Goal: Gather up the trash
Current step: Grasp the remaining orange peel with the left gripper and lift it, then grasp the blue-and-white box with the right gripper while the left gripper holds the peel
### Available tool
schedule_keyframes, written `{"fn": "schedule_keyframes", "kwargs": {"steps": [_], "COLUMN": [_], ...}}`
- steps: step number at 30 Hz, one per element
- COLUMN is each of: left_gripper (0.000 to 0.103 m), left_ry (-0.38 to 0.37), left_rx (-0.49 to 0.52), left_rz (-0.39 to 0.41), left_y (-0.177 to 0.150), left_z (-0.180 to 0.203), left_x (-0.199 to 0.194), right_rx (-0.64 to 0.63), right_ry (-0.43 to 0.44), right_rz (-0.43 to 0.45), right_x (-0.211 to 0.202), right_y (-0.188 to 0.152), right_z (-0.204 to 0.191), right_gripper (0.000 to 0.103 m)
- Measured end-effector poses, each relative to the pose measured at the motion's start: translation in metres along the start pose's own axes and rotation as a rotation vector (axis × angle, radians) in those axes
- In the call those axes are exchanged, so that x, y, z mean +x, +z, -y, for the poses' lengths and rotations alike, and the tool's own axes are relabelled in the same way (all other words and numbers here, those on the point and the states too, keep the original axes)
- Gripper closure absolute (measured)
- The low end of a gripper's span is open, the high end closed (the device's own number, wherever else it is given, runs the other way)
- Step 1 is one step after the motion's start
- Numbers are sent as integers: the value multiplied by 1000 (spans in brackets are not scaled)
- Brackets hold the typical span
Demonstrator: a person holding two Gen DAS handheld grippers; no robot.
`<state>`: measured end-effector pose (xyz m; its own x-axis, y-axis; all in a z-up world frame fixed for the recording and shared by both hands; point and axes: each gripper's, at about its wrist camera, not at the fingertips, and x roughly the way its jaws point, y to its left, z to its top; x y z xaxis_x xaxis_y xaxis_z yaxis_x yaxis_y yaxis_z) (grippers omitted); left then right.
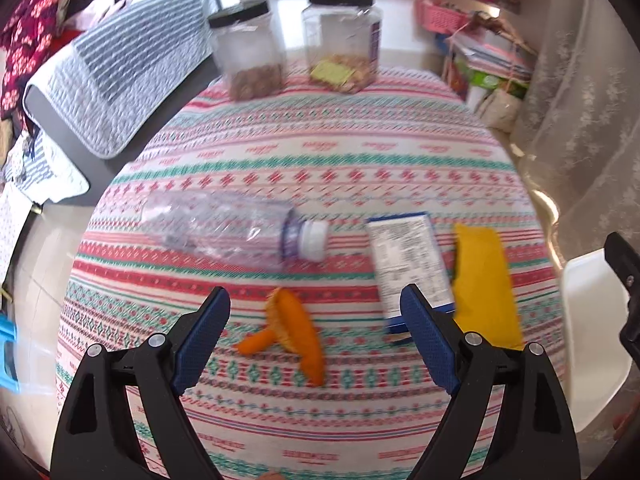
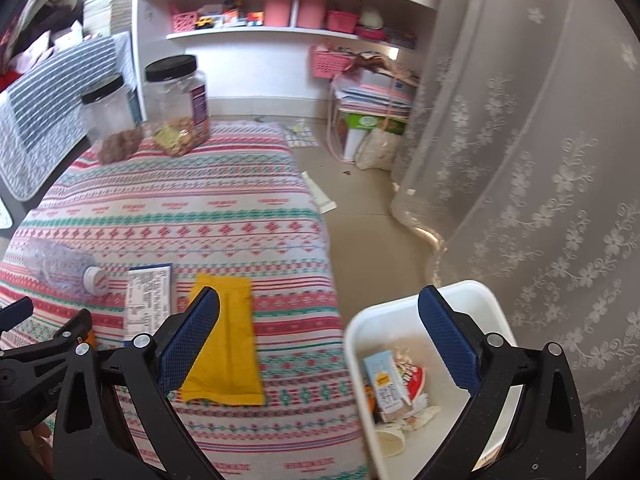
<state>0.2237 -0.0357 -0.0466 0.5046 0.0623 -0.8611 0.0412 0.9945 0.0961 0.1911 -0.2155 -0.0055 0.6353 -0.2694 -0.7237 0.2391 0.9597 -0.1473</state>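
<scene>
While both tools hang above the patterned tablecloth (image 1: 340, 168), the left gripper (image 1: 316, 300) has its jaws wide apart with nothing between them, and the right gripper (image 2: 320, 304) is likewise spread and empty.

Nearest in the left wrist view, two pieces of orange peel (image 1: 298, 330) lie on the cloth between the blue pads (image 1: 200, 340), one small curl just left of a larger piece. Just beyond, a crushed clear plastic bottle (image 1: 224, 232) lies on its side, its white cap (image 1: 314, 240) pointing right. Right of the cap sits a small carton (image 1: 408, 260) lying flat with printed text facing up, and touching its right edge is a flat yellow packet (image 1: 484, 284).

Off the right edge of the table, the right wrist view shows a white bin (image 2: 360, 336) on the floor, holding a small drink carton (image 2: 386, 384), a red-and-white wrapper (image 2: 414, 376), crumpled paper and a paper cup (image 2: 390, 440).

At the far end of the cloth stand two clear jars with black lids (image 1: 288, 52), side by side, each with brownish contents at the bottom. Beyond them are white shelves with pink baskets (image 2: 280, 12), and a lace curtain (image 2: 540, 160) hangs on the right.
</scene>
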Motion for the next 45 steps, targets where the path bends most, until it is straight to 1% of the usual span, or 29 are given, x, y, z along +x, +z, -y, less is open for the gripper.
{"fn": "schedule_keyframes", "kwargs": {"steps": [3, 10, 13, 15, 17, 18, 19, 20, 21, 22, 23, 25, 28, 31, 35, 38, 42, 43, 45], "left_gripper": [19, 19, 19, 21, 34, 37, 43, 53, 59, 71, 77, 81, 82, 82, 82, 82, 82, 82, 82], "left_ry": [10, 5, -11, -19, -34, -55, -66, -73, -82, -91, -100, -115, -129, -115, -100, -103, -105, -106, -106], "left_rx": [-1, 2, -1, 1, 6, 6, 8, 19, 37, 48, 51, 43, 10, -23, -49, -67, -74, -76, -81], "left_rz": [-46, -169, -198, -203, -215, -219, -216, -214, -209, -207, -206, -205, -199, -175, -166, -171, -163, -159, -153], "left_y": [-4, -16, -20, -20, -22, -23, -23, -23, -25, -26, -27, -27, -26, -23, -20, -18, -19, -19, -17], "left_z": [-9, -24, -27, -29, -29, -29, -27, -25, -22, -19, -18, -20, -31, -46, -62, -69, -74, -75, -77], "left_x": [15, 53, 60, 62, 64, 64, 63, 62, 60, 58, 56, 55, 49, 40, 36, 35, 31, 29, 28], "right_rx": [-9, -45, -51, -60, -83, -94, -109, -120, -131, -145, -152, -165, -173, -169, -164, -186, -191, -192, -195], "right_ry": [27, 71, 94, 116, 134, 139, 147, 153, 160, 172, 179, 190, 208, 228, 259, 249, 251, 249, 252], "right_rz": [-27, -102, -127, -145, -161, -166, -175, -182, -190, -201, -206, -215, -227, -240, -258, -253, -276, -276, -282], "right_x": [7, 27, 34, 38, 42, 44, 46, 48, 50, 52, 54, 56, 60, 66, 73, 78, 87, 88, 90], "right_y": [0, -3, -3, -4, -5, -6, -7, -7, -7, -8, -9, -10, -11, -10, -10, -11, -15, -16, -17], "right_z": [-13, -36, -44, -51, -60, -64, -70, -74, -79, -85, -89, -96, -105, -113, -124, -134, -143, -144, -146], "right_gripper": [7, 7, 7, 7, 7, 7, 7, 7, 7, 7, 7, 7, 7, 7, 7, 7, 8, 11, 27]}}
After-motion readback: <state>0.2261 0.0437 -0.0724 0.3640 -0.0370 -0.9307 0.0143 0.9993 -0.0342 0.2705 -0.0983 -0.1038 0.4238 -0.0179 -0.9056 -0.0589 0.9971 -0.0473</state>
